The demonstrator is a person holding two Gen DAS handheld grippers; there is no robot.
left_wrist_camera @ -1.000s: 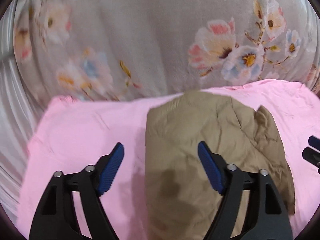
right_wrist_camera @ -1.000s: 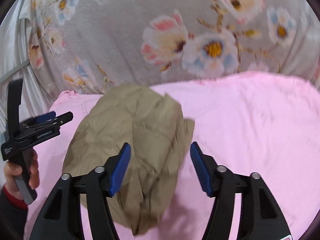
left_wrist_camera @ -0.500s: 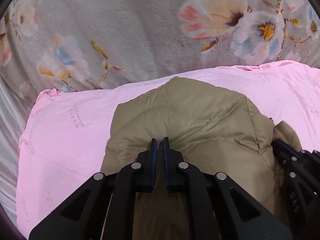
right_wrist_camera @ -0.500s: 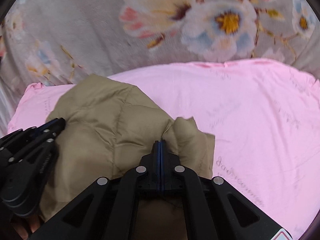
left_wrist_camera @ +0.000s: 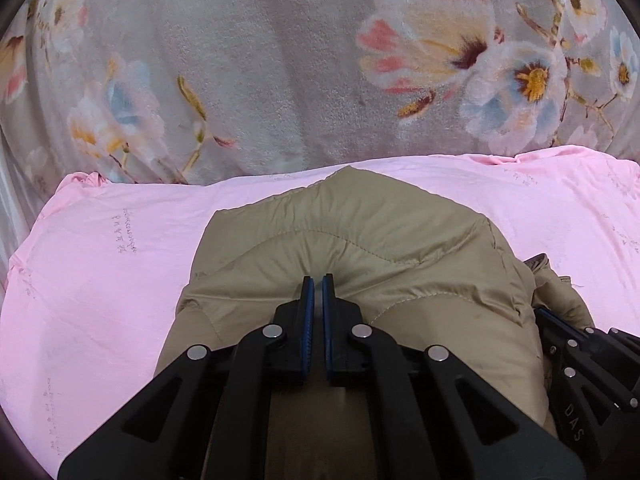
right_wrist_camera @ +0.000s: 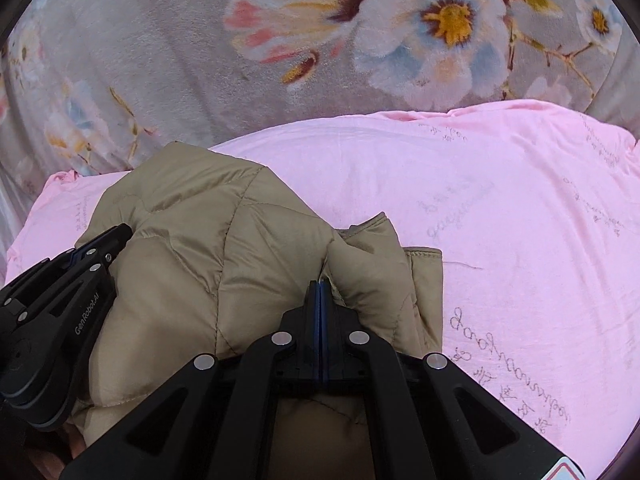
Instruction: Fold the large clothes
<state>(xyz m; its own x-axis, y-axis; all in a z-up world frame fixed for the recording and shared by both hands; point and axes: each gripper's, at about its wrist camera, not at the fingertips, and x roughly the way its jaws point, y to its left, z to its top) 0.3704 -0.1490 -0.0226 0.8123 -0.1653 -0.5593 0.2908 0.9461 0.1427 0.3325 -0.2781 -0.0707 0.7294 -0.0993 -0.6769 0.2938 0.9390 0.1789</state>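
A tan quilted jacket lies bunched on a pink sheet. In the left wrist view my left gripper is shut, its blue pads pinching a pucker of the jacket's near side. In the right wrist view my right gripper is shut on a raised fold of the jacket near its right edge. Each gripper shows in the other's view: the right gripper at the jacket's right, the left gripper at its left. The jacket's near part is hidden under the grippers.
A grey floral blanket rises behind the pink sheet and fills the far side of both views. The sheet stretches out bare to the right of the jacket and to its left.
Both grippers, open a second ago above the jacket, came down onto it and shut on its fabric. Over the last half second they have hardly moved.
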